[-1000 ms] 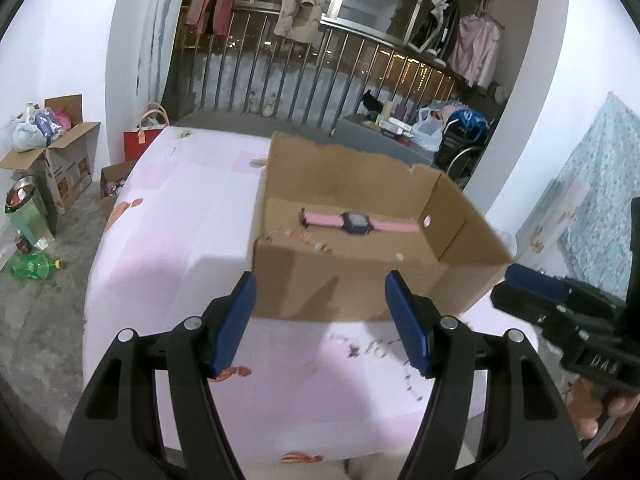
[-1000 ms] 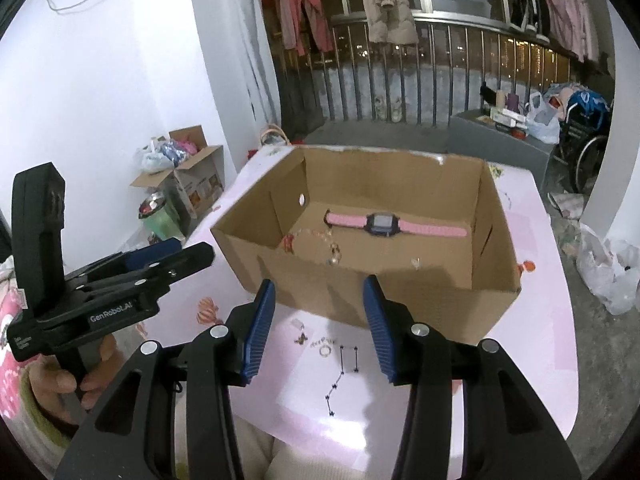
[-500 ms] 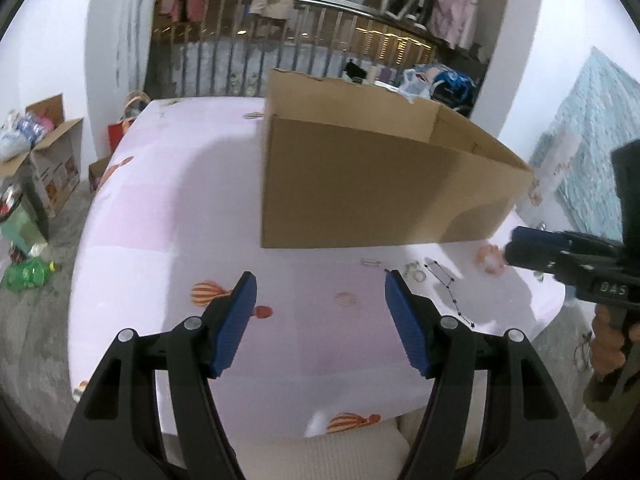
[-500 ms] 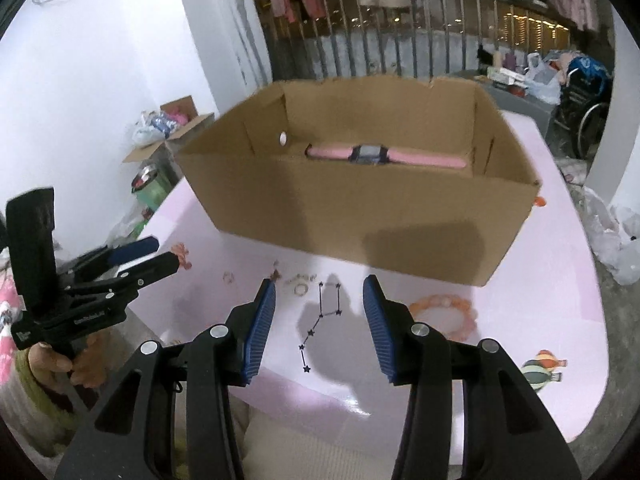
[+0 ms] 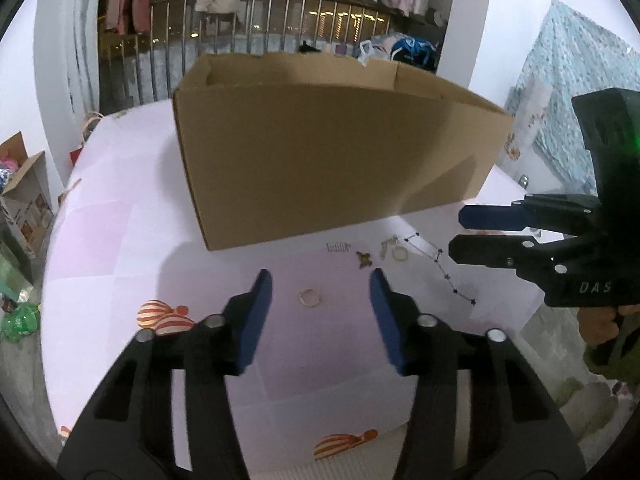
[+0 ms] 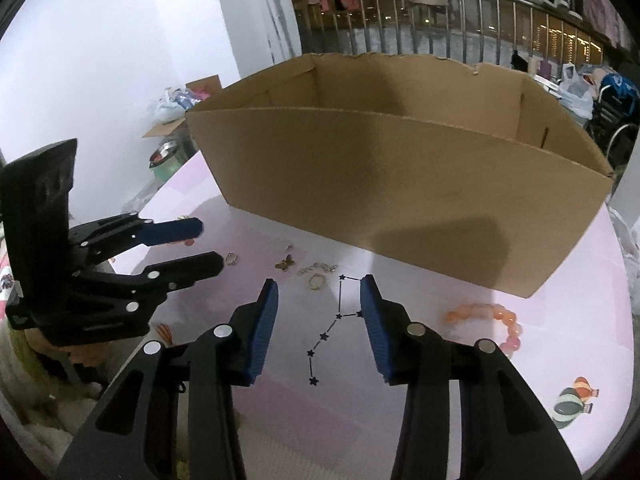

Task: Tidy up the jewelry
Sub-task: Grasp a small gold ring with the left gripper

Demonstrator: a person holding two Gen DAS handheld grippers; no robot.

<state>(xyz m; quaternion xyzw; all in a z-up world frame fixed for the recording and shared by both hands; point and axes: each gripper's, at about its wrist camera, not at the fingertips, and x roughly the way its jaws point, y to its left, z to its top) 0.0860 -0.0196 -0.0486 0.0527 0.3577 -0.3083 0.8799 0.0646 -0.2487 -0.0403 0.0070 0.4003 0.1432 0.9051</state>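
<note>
Silver ring [image 5: 310, 298] on table between closing left hand-held gripper [image 5: 320, 300] pads, untouched

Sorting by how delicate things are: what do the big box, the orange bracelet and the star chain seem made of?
Box: plain brown cardboard, matte, with a torn rim.
Orange bracelet: rounded translucent beads, glossy; glass, stone or plastic, cannot tell.
Star chain: thin dark links with small stars, probably metal.
</note>
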